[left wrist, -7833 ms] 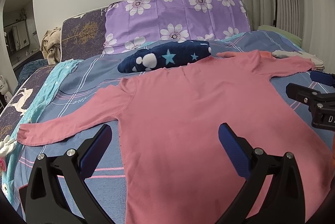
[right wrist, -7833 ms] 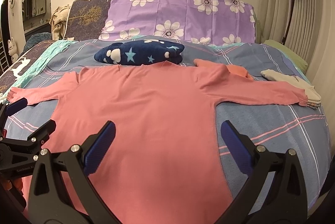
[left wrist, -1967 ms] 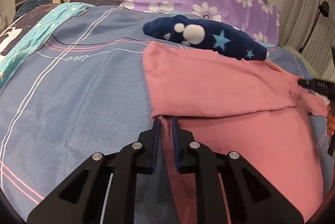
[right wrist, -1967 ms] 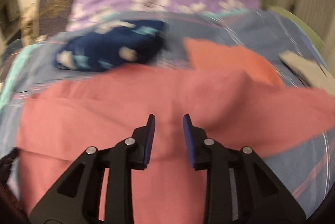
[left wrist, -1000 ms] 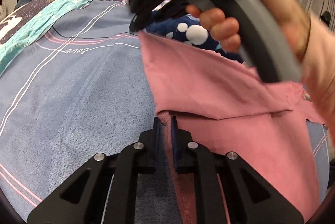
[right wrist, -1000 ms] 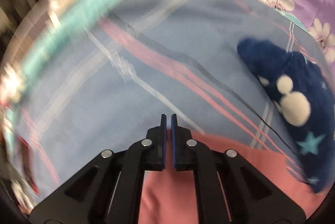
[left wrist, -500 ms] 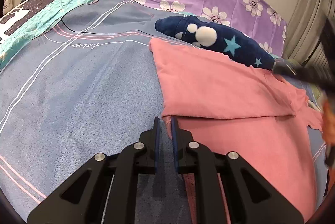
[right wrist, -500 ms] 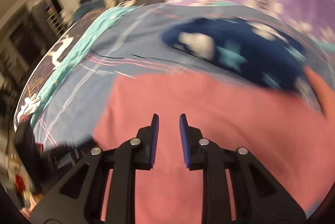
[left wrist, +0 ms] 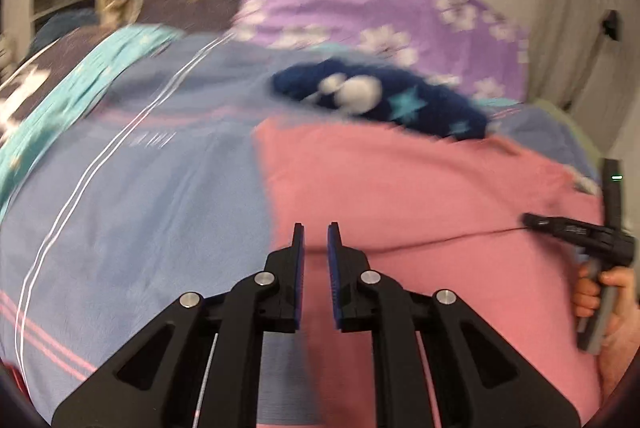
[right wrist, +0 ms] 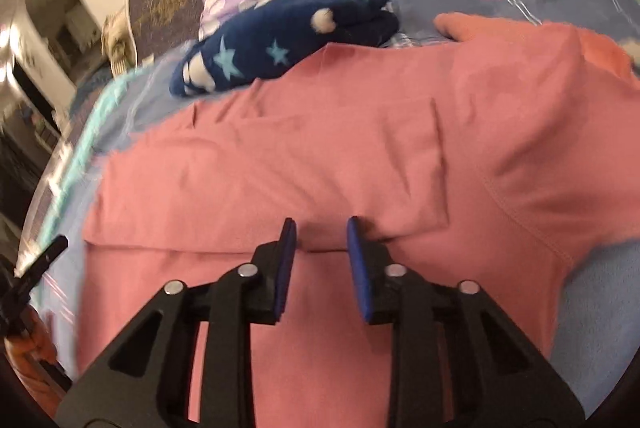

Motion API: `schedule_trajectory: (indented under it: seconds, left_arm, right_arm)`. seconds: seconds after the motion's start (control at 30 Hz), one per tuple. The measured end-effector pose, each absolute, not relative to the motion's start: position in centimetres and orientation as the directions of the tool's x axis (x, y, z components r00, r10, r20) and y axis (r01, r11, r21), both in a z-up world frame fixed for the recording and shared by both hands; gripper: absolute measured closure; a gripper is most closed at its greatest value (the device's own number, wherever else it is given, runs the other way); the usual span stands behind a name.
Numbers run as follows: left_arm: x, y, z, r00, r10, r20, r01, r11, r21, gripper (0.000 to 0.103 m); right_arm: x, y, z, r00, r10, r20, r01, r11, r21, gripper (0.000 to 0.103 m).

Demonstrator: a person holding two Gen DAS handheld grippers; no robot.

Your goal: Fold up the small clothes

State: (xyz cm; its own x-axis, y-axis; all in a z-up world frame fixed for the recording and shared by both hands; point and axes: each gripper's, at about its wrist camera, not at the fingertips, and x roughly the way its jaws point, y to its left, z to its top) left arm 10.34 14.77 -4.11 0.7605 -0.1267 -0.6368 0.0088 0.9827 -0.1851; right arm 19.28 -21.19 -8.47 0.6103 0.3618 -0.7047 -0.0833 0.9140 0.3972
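My right gripper (right wrist: pixel 318 224), jaws slightly apart and empty, hovers nearest the pink cotton shirt's (right wrist: pixel 360 148) unfolded sleeve at three o'clock.

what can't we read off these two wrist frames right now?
- Left wrist view: motion blur smears the bedspread print and the left edge of the pink shirt.
- Same view: the right gripper sits at the frame edge, so its fingers' gap is unreadable there.
- Right wrist view: the shirt's hem is hidden under the right gripper's own fingers.
- Right wrist view: the left gripper is a blurred sliver, cut off by the rim.
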Motion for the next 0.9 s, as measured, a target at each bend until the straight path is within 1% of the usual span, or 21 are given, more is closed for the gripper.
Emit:
schedule_trajectory:
  seconds: [0.07, 0.1, 0.13, 0.17, 0.2, 0.23, 0.27, 0.3, 0.33, 0.47, 0.57, 0.6, 0.63, 0.67, 0.73, 0.83, 0.9]
  left_arm:
    - [11.2, 13.2, -3.2, 0.759, -0.157, -0.632, 0.056, 0.983, -0.176, 0.09]
    - [12.1, 12.3, -3.1, 0.752, -0.173, -0.635, 0.079, 0.982, -0.174, 0.086]
    - [13.4, 11.2, -3.3, 0.738, -0.2, -0.645, 0.105, 0.978, -0.183, 0.079]
    - [14.5, 10.4, -3.8, 0.723, -0.216, -0.656, 0.118, 0.974, -0.191, 0.076]
    - [16.1, 9.4, -5.0, 0.698, -0.222, -0.681, 0.129, 0.974, -0.186, 0.071]
    - [17.2, 8.5, -6.3, 0.674, -0.207, -0.71, 0.125, 0.978, -0.167, 0.069]
    - [18.4, 7.8, -8.2, 0.631, -0.176, -0.756, 0.108, 0.984, -0.139, 0.068]
    - [19.2, 7.4, -10.0, 0.592, -0.15, -0.792, 0.095, 0.989, -0.116, 0.065]
    - [19.1, 6.7, -10.6, 0.625, -0.126, -0.77, 0.103, 0.992, -0.079, 0.063]
    - [18.6, 6.1, -10.3, 0.63, -0.094, -0.771, 0.109, 0.994, -0.032, 0.06]
    - [18.6, 6.3, -10.3, 0.629, -0.102, -0.771, 0.109, 0.993, -0.043, 0.06]
    - [18.7, 6.4, -10.4, 0.629, -0.103, -0.771, 0.108, 0.993, -0.044, 0.06]
    - [18.8, 6.3, -10.4, 0.629, -0.1, -0.771, 0.108, 0.993, -0.041, 0.06]
    - [18.8, 6.2, -10.3, 0.63, -0.094, -0.771, 0.108, 0.994, -0.032, 0.06]
    - [18.8, 5.8, -10.3, 0.633, -0.071, -0.771, 0.108, 0.994, -0.003, 0.06]
    - [18.7, 5.5, -10.3, 0.637, -0.052, -0.769, 0.107, 0.994, 0.021, 0.059]
    - [18.6, 5.5, -10.3, 0.638, -0.051, -0.769, 0.106, 0.994, 0.022, 0.059]
  right_arm:
    - [18.3, -23.4, -7.7, 0.646, 0.338, -0.685, -0.029, 0.907, 0.42, 0.081]
    - [18.4, -23.7, -7.7, 0.655, 0.328, -0.681, -0.011, 0.905, 0.425, 0.081]
    - [17.7, -25.7, -7.3, 0.671, 0.317, -0.67, 0.019, 0.897, 0.442, 0.08]
    - [17.1, -27.2, -7.0, 0.684, 0.3, -0.665, 0.048, 0.891, 0.452, 0.08]
    - [16.6, -28.6, -6.9, 0.693, 0.284, -0.663, 0.075, 0.886, 0.457, 0.08]
    - [16.1, -30.5, -6.8, 0.704, 0.261, -0.66, 0.109, 0.879, 0.464, 0.079]
    - [14.9, -33.5, -6.7, 0.718, 0.222, -0.66, 0.166, 0.866, 0.472, 0.078]
    - [14.1, -35.6, -6.8, 0.726, 0.19, -0.661, 0.209, 0.855, 0.475, 0.077]
    - [13.3, -37.5, -6.8, 0.731, 0.163, -0.663, 0.246, 0.842, 0.479, 0.076]
    - [8.9, -47.7, -7.1, 0.749, 0.018, -0.663, 0.439, 0.736, 0.516, 0.074]
    - [6.0, -53.5, -7.2, 0.775, -0.045, -0.63, 0.509, 0.635, 0.58, 0.073]
    - [5.4, -55.0, -7.2, 0.789, -0.046, -0.613, 0.509, 0.609, 0.609, 0.071]
    - [5.1, -56.1, -7.4, 0.793, -0.05, -0.607, 0.515, 0.587, 0.625, 0.06]
    - [4.9, -57.4, -7.6, 0.794, -0.057, -0.605, 0.528, 0.559, 0.64, 0.057]
    - [5.2, -58.6, -8.0, 0.804, -0.043, -0.593, 0.523, 0.525, 0.672, 0.057]
    - [6.7, -59.5, -8.6, 0.84, 0.018, -0.542, 0.47, 0.477, 0.743, 0.057]
    - [7.8, -59.7, -8.5, 0.848, 0.021, -0.529, 0.459, 0.467, 0.755, 0.058]
